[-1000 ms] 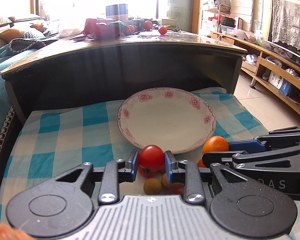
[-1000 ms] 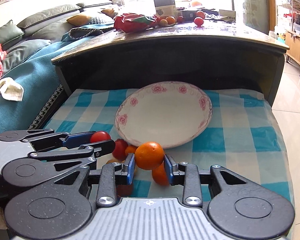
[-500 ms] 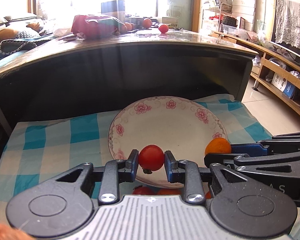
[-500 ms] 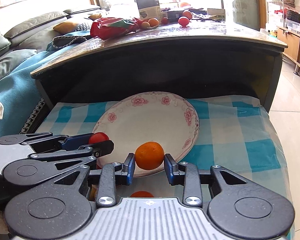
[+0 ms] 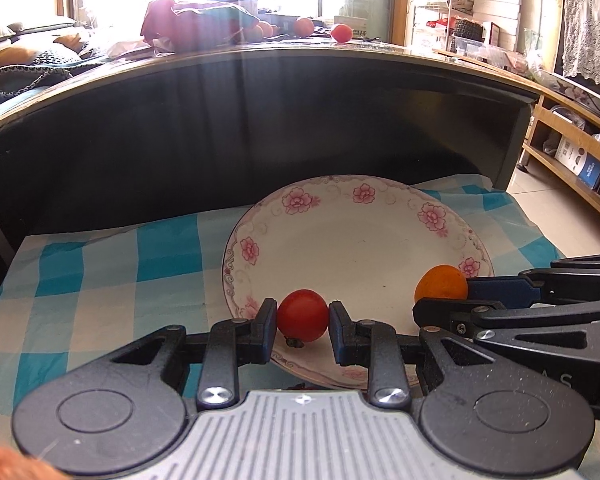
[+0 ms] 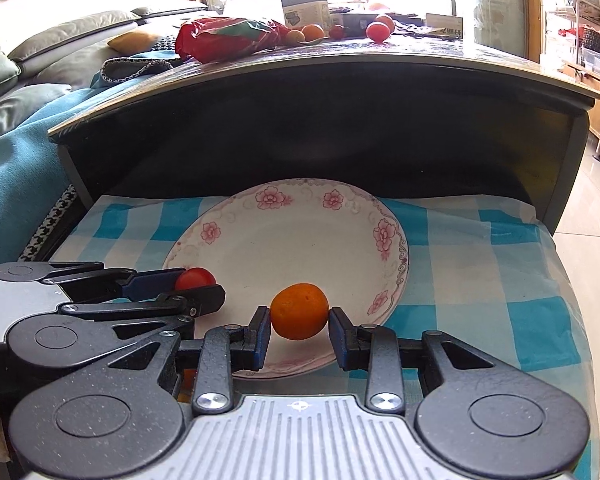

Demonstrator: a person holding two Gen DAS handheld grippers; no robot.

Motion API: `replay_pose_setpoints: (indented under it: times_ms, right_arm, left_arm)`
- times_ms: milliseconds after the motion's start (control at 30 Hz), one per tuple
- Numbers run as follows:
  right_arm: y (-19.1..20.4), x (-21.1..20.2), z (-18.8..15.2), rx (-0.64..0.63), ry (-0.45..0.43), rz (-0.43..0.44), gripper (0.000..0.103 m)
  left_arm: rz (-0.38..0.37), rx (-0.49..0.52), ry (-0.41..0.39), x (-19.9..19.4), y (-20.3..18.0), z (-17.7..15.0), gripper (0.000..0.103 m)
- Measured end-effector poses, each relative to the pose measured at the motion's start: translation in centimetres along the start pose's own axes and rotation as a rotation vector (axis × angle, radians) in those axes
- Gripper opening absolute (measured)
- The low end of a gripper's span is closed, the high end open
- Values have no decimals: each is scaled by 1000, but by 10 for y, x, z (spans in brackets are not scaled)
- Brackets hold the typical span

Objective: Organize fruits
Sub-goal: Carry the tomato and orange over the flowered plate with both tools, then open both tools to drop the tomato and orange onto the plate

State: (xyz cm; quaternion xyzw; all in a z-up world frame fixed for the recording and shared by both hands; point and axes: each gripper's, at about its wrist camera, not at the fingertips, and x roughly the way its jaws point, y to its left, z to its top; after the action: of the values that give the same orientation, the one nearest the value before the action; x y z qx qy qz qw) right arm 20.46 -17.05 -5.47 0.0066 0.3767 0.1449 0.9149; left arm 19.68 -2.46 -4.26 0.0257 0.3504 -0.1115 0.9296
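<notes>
A white plate with pink flowers (image 5: 360, 240) lies on a blue checked cloth (image 5: 108, 264) under a dark table top. My left gripper (image 5: 302, 330) is shut on a red tomato (image 5: 302, 314), held over the plate's near left rim. In the right wrist view my right gripper (image 6: 299, 334) is shut on an orange (image 6: 299, 316) over the near part of the plate (image 6: 292, 236). Each gripper shows in the other's view: the orange (image 5: 440, 282) at the right, the tomato (image 6: 194, 278) at the left. The two grippers sit side by side, close together.
The dark table top (image 5: 300, 64) overhangs the back of the cloth and carries a red bag (image 6: 228, 38) and loose fruits (image 6: 378, 31). A sofa (image 6: 16, 128) stands to the left and wooden shelves (image 5: 572, 148) to the right. A bit of orange fruit (image 6: 186, 380) shows under the grippers.
Both grippers have moved forward with their fruits, from the loose pile in front of the plate to over its near part. The pile has dropped almost out of view.
</notes>
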Motion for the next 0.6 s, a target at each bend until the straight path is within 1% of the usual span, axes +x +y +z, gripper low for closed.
replay_pose_setpoints:
  times_ms: [67,367,467,600]
  right_arm:
    - [-1,2,1,-3,2,-1,30]
    - [-2,3,2,-3,-7,-11,31]
    - [-2,3,2,4,-13,-11,34]
    - [-2,0,2,4,-16,-12,35]
  left_arm:
    - [2,1,1,2,0,0,37]
    - [18,5,-1,1,-1,2,38]
    - [21,1,-5,-1,0,3,39]
    - [24,5,-11,-5,2,5,44]
